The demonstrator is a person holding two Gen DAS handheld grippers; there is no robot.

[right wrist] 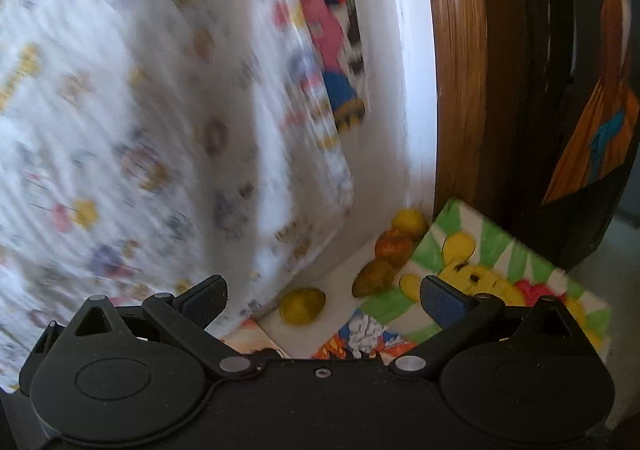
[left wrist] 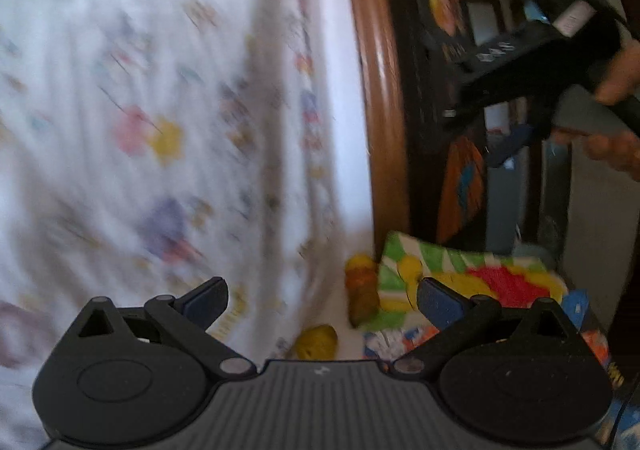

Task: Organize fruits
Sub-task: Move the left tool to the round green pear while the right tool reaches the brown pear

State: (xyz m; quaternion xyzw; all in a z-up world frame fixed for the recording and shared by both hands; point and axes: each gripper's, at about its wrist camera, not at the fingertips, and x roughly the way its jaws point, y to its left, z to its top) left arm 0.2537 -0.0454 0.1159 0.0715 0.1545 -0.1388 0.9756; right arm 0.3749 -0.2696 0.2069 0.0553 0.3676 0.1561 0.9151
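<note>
Left wrist view, from its left side: a white bed sheet printed with small coloured cartoon figures [left wrist: 160, 110] fills most of the frame, blurred. The left gripper [left wrist: 322, 300] stands with its blue-padded fingers [left wrist: 206, 300] spread wide and nothing between them. Between those fingers, just left of the bright painted canvas with green rays and a yellow bear [left wrist: 472, 278], lie a yellow-green lumpy fruit [left wrist: 316, 342], a brownish-orange fruit [left wrist: 362, 290] touching the canvas edge, and a small yellow fruit [left wrist: 360, 260] behind it. A curved brown wooden frame [left wrist: 376, 70] rises behind the canvas. Far right, above the canvas, a hand [left wrist: 618, 78] holds the black right gripper's body; its jaws are not visible here.

Right wrist view shows the same sheet [right wrist: 140, 110] on the left, and the right gripper [right wrist: 322, 300] open wide and empty. Left of the canvas [right wrist: 508, 262] lies the yellow-green fruit [right wrist: 302, 306] on white surface; a brown fruit [right wrist: 374, 276], an orange one [right wrist: 394, 246] and a yellow one [right wrist: 408, 222] line the canvas's left edge, touching it. The wooden frame [right wrist: 456, 90] stands behind.
</note>
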